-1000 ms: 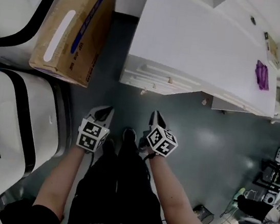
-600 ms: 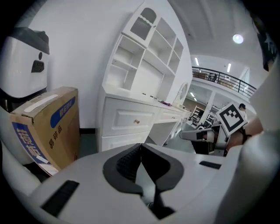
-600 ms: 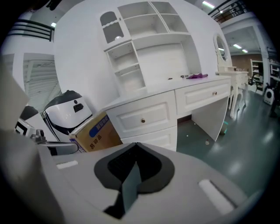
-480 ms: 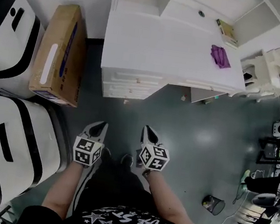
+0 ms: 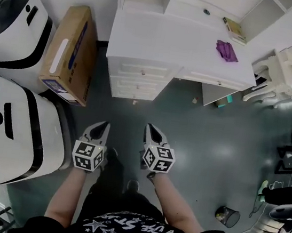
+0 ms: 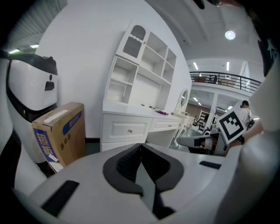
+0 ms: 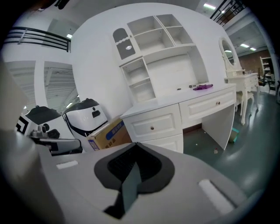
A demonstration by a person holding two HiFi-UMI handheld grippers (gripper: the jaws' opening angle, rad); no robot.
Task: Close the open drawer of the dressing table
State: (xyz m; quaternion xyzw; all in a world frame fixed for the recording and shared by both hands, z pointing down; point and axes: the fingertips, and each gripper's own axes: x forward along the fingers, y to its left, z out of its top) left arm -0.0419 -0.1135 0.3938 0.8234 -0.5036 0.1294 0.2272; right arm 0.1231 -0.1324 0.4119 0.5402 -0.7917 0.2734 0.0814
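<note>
Although two grippers show, neither holds anything: the left gripper (image 5: 101, 128) and the right gripper (image 5: 153, 131) each have their jaws pressed together, and they sit side by side above the grey floor (image 5: 211, 149). One white dressing table (image 5: 162, 40) stands ahead of them, well apart. Three drawer fronts (image 7: 154, 124) show in the right gripper view, all looking flush with the frame. One purple item (image 5: 226, 50) lies on its top. One cardboard box (image 5: 72, 49) stands left of it, beside two white-and-black machines (image 5: 18, 30).
</note>
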